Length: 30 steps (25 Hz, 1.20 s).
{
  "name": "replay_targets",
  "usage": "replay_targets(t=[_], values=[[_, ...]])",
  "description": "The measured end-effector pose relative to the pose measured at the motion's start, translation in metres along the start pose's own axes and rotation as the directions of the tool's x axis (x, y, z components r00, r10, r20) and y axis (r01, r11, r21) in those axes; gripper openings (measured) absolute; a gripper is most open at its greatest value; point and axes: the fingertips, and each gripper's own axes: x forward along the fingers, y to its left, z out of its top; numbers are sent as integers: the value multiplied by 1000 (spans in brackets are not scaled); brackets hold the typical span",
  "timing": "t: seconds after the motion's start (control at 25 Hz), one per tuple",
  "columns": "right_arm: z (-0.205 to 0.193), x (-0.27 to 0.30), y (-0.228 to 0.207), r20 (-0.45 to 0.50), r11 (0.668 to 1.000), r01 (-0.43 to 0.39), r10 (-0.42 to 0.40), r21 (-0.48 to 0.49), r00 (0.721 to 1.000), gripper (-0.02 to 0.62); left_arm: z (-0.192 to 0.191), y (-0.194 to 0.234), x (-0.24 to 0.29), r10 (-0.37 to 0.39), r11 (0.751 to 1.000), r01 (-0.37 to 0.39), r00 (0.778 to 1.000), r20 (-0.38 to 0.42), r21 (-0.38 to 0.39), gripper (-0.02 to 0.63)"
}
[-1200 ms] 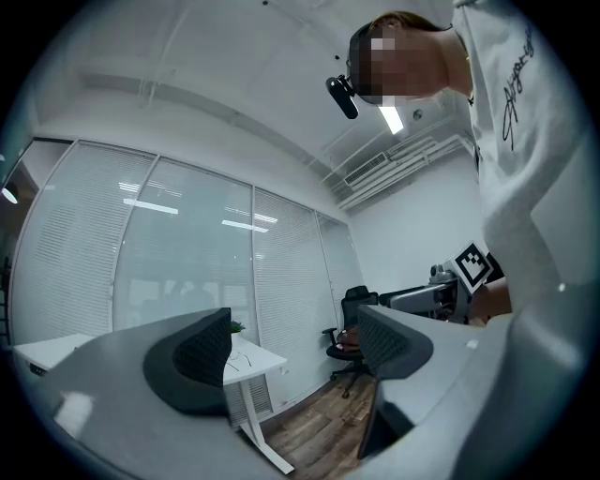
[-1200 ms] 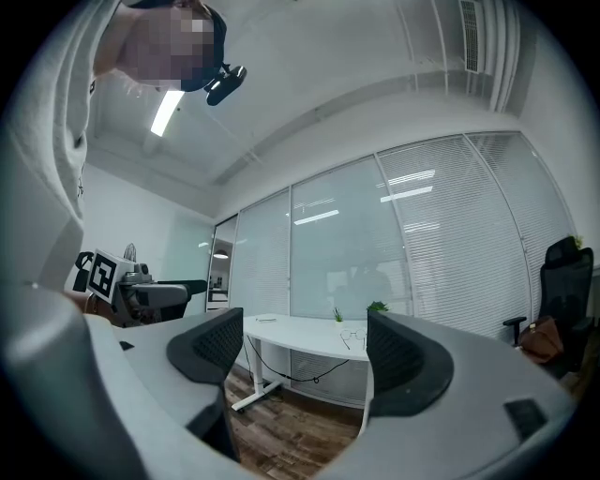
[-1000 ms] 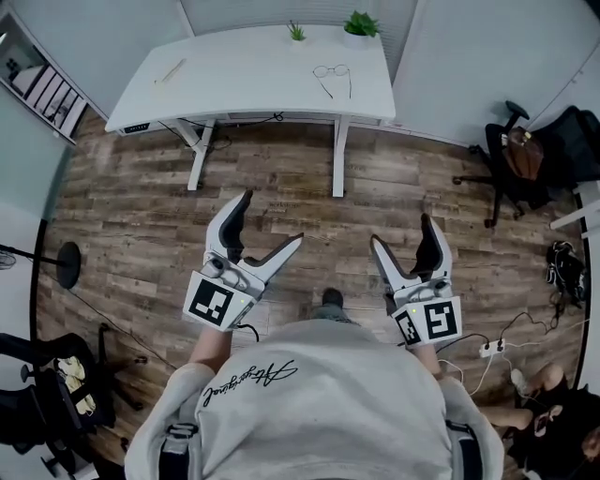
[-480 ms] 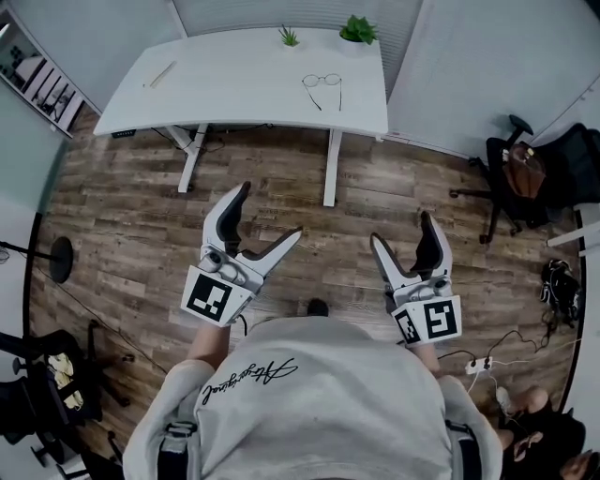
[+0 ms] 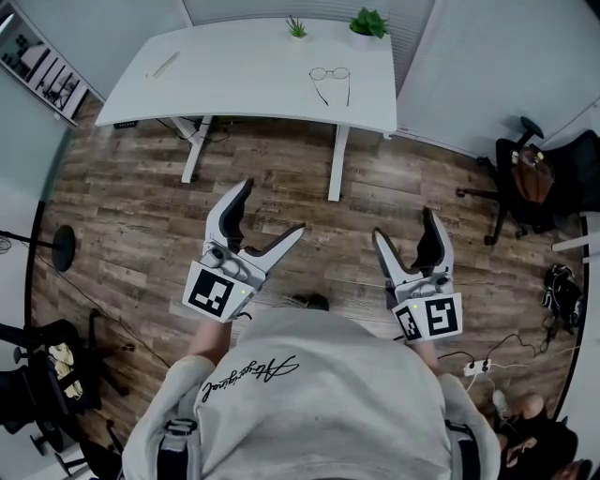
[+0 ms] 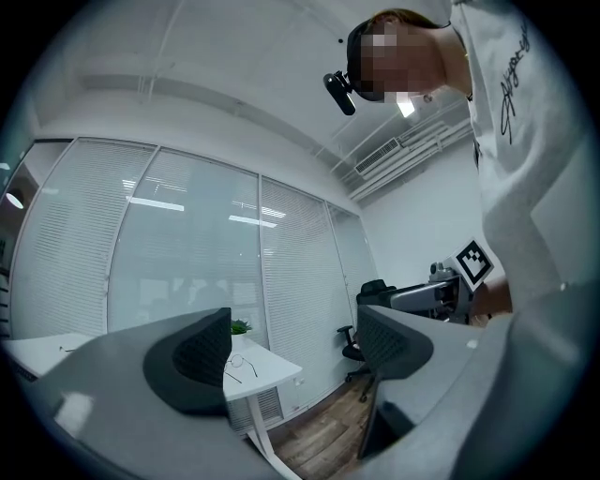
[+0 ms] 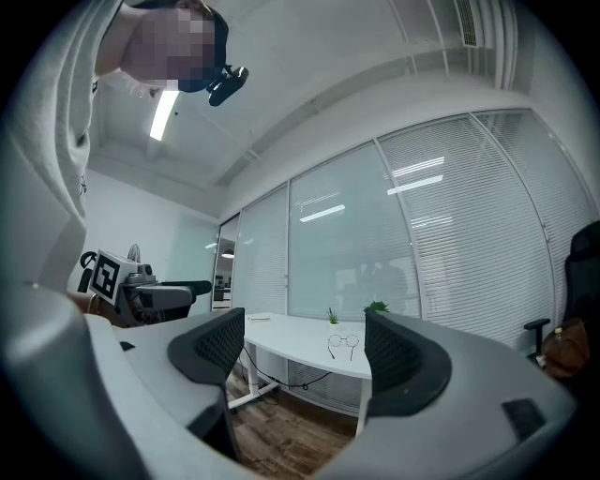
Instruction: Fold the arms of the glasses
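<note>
Head view: the person stands on the wood floor [image 5: 131,216], well apart from the white table [image 5: 225,80]. The glasses [image 5: 331,82] lie on the table toward its right end, just in front of two small potted plants [image 5: 368,22], with both arms unfolded and pointing toward the near edge. The left gripper [image 5: 272,208] and right gripper [image 5: 405,225] are held low before the body, each with its jaws spread wide and gripping nothing. Left gripper view: between the parted jaws of the left gripper [image 6: 295,352] there is only open air, with the glasses [image 6: 240,366] small and far off on the table [image 6: 273,373]. Right gripper view: the right gripper [image 7: 305,356] is likewise released and empty, and the glasses [image 7: 341,343] on the table [image 7: 281,337] are framed in the gap. Handling note: the thin round wire frame looks very light, easily bent and likely to skate on the smooth top. One gripper would best steady the front at the bridge or rim, clear of the lenses, while the other gently swings each arm inward from near its tip.
</note>
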Motion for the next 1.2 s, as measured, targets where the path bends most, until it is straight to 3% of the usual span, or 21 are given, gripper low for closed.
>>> replay_targets(t=[1.2], values=[[-9,30,-19,-22,999,-32,31,-17,999,373,-21,21,22,36,999,-36,999,-32,4,403]])
